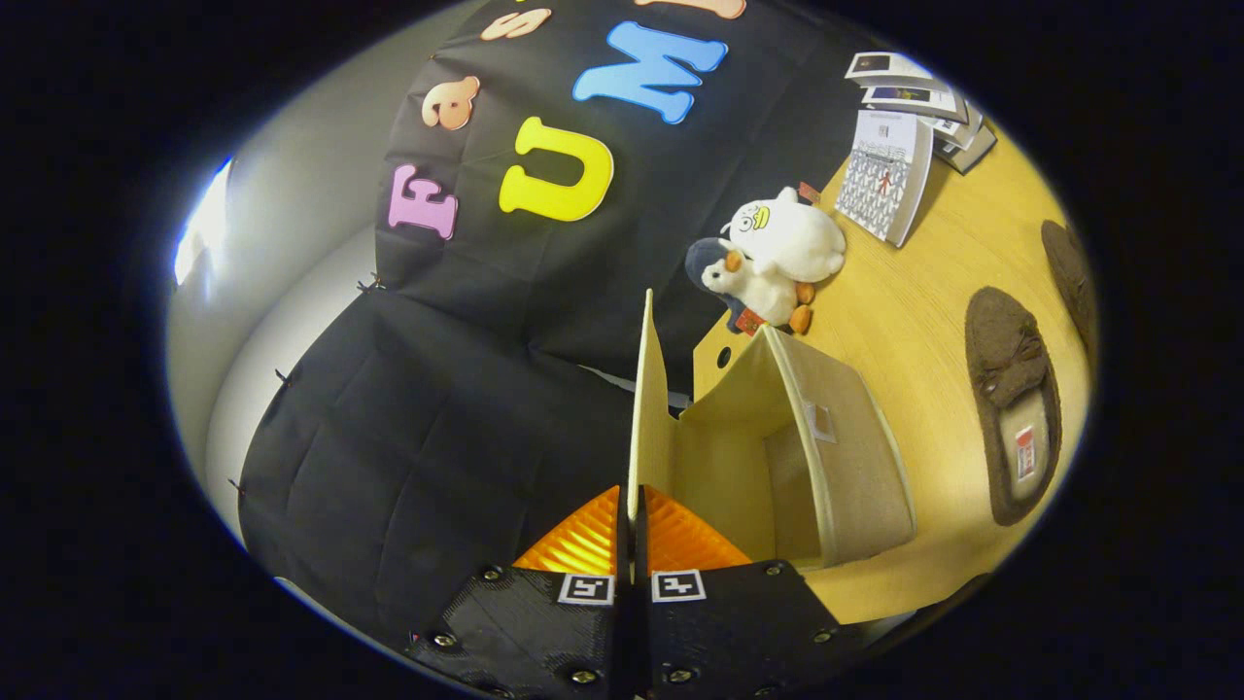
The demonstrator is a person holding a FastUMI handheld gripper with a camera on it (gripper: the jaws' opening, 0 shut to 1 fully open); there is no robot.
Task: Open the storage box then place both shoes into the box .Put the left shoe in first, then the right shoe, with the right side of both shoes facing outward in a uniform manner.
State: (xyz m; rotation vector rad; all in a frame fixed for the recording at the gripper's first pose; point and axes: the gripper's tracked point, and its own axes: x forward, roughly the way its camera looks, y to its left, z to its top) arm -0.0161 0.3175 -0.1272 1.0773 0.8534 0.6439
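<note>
Gripper (630, 515), frame bottom centre: jaws clenched on storage box (826, 457) lid (645, 408) (raised); 2 shoes (1016, 403) at right.

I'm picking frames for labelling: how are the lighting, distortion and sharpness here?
Gripper view: strong fisheye bending and tilt; bright glare on the pale wall; the table, storage box and brown shoe are evenly lit and sharp; the gripper is shut on the box's lid.

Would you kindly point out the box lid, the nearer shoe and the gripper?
Box lid (643, 408): gripper view, on its thin raised edge, pinched between the fingers.
Nearer shoe (1011, 399): gripper view, on its brown upper.
Gripper (630, 501): gripper view, midway between its closed fingertips.
</note>
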